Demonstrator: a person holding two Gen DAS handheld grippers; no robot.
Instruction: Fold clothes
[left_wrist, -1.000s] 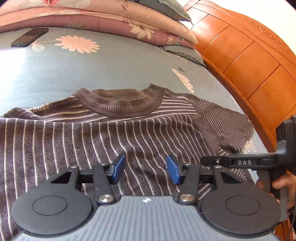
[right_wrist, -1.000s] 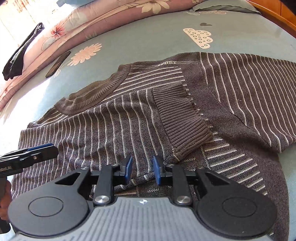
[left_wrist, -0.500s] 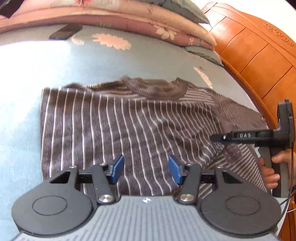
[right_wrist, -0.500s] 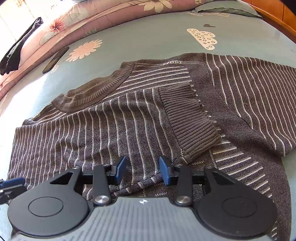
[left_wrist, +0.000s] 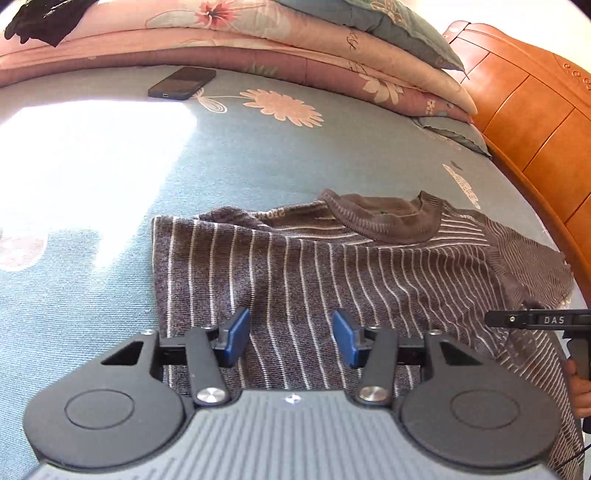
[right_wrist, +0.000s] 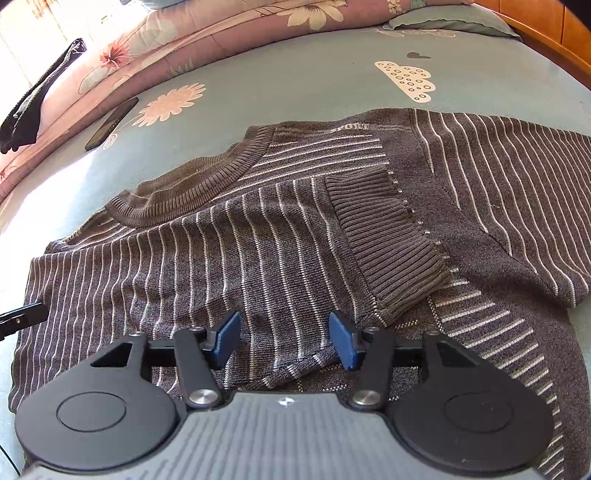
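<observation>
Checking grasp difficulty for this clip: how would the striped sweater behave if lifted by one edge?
The sweater is likely floppy: its folded sleeve drapes flat over the body. Its knit probably grips rather than slips. It would likely sag and unfold.

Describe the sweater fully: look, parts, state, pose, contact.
The sweater is a grey-brown knit with thin pale stripes, a ribbed round collar and a ribbed cuff. It lies flat on the bed, partly folded, one sleeve laid across its front. No pads press on it.
</observation>
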